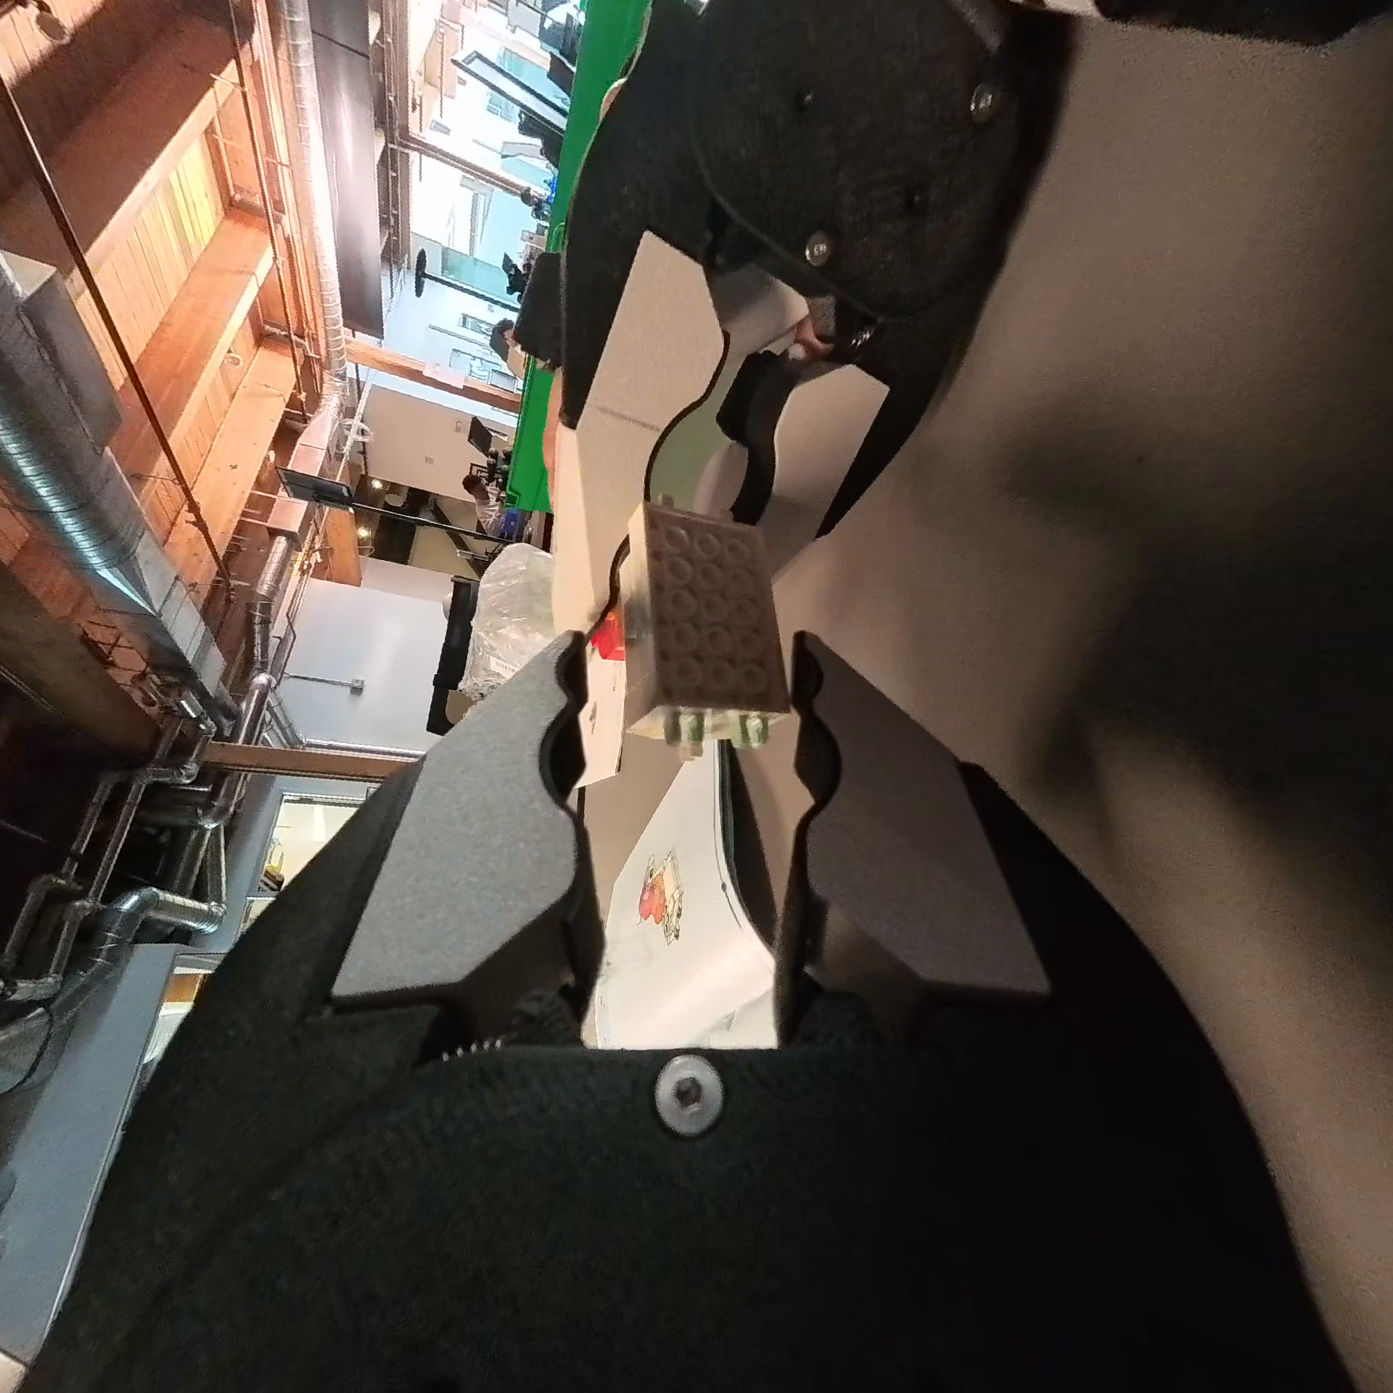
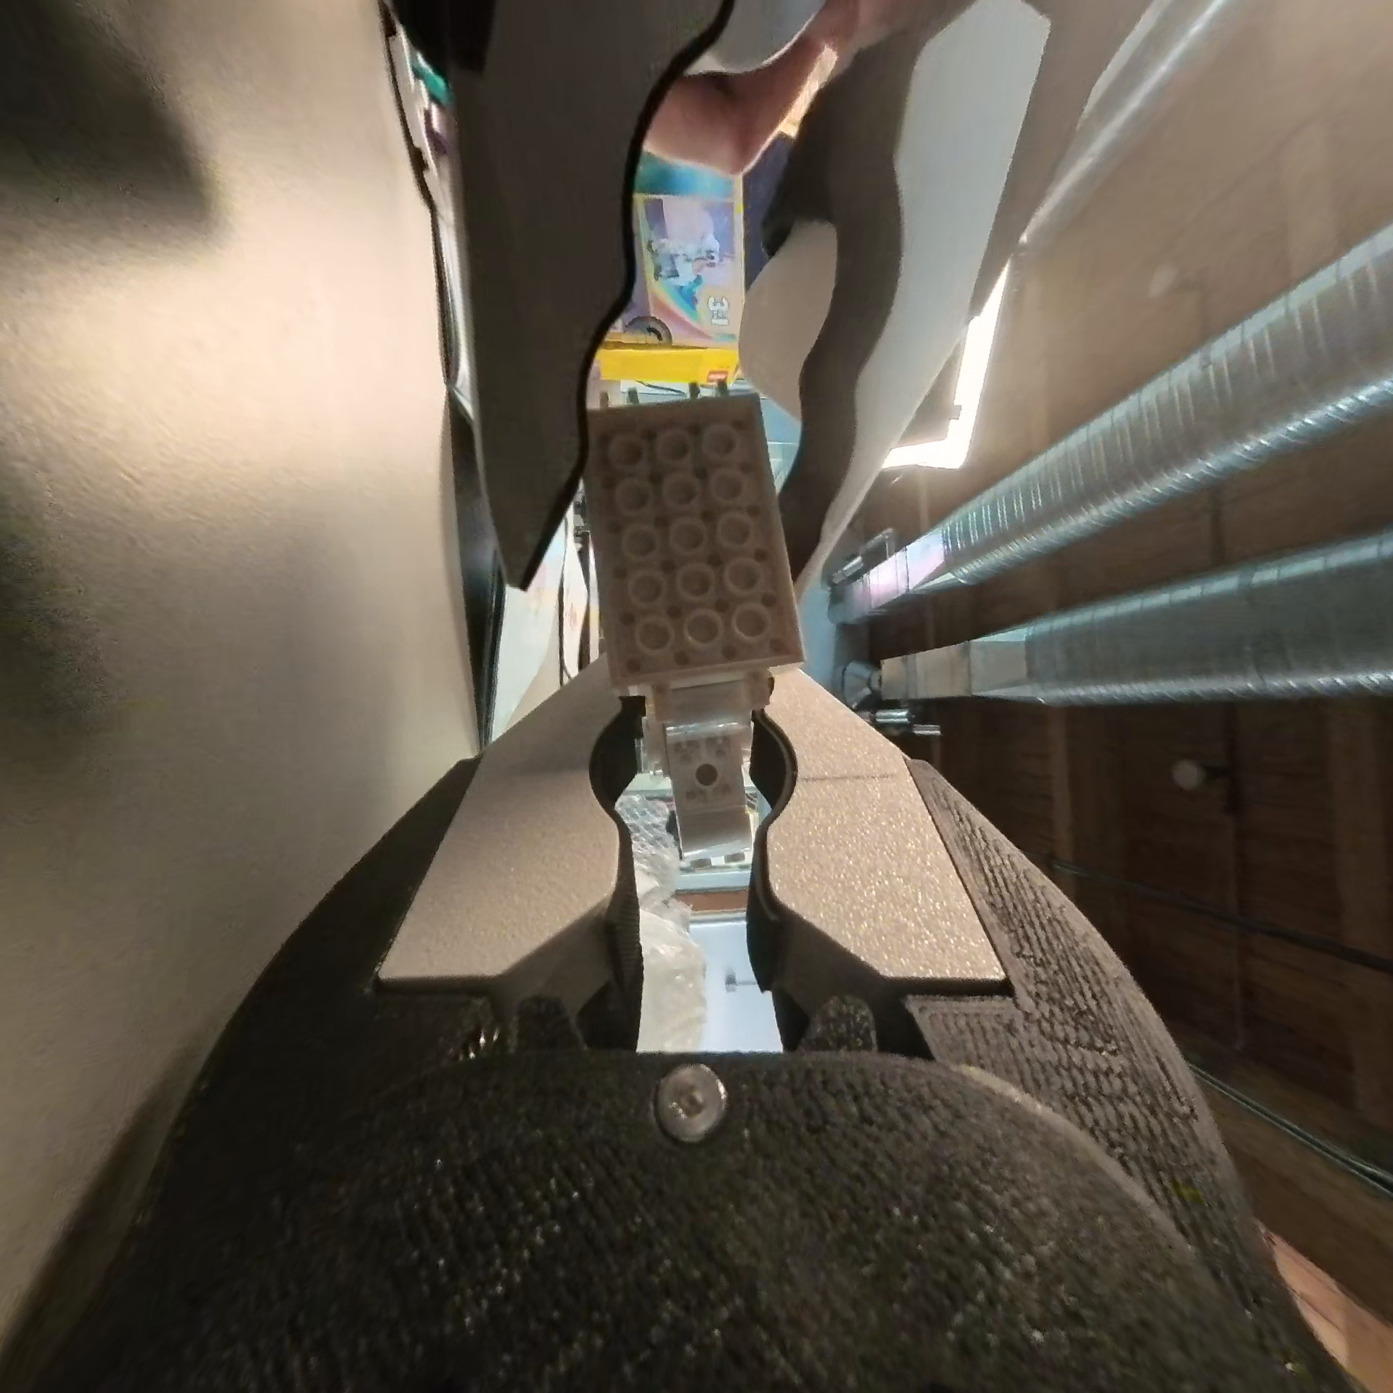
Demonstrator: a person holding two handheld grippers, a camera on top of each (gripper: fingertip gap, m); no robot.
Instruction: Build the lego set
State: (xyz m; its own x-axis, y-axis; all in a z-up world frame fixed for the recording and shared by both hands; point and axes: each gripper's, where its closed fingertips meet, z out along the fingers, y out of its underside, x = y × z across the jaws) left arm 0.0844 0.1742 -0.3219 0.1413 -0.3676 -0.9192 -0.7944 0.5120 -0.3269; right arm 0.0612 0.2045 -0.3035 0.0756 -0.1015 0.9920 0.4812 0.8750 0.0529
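A white Lego block assembly [image 1: 708, 618] is held in the air, its underside of round tubes towards both cameras. My right gripper [image 2: 693, 693] is shut on a small grey piece [image 2: 705, 784] at one end of the assembly [image 2: 693, 543]. It reaches in from the top of the left wrist view [image 1: 701, 573]. My left gripper [image 1: 690, 663] is open, its fingertips on either side of the assembly's other end, with a gap on the left side. It shows at the top of the right wrist view [image 2: 667, 577], fingers spread around the block.
Both views are tilted sideways. A grey table [image 2: 226, 528] lies close beside the grippers. A colourful Lego box [image 2: 690, 264], a printed instruction sheet [image 1: 678, 904] and a clear plastic bag [image 1: 505, 618] lie beyond. A hand [image 2: 716, 113] holds the left gripper. One gripper's finger ends stand about 4 cm off the other's.
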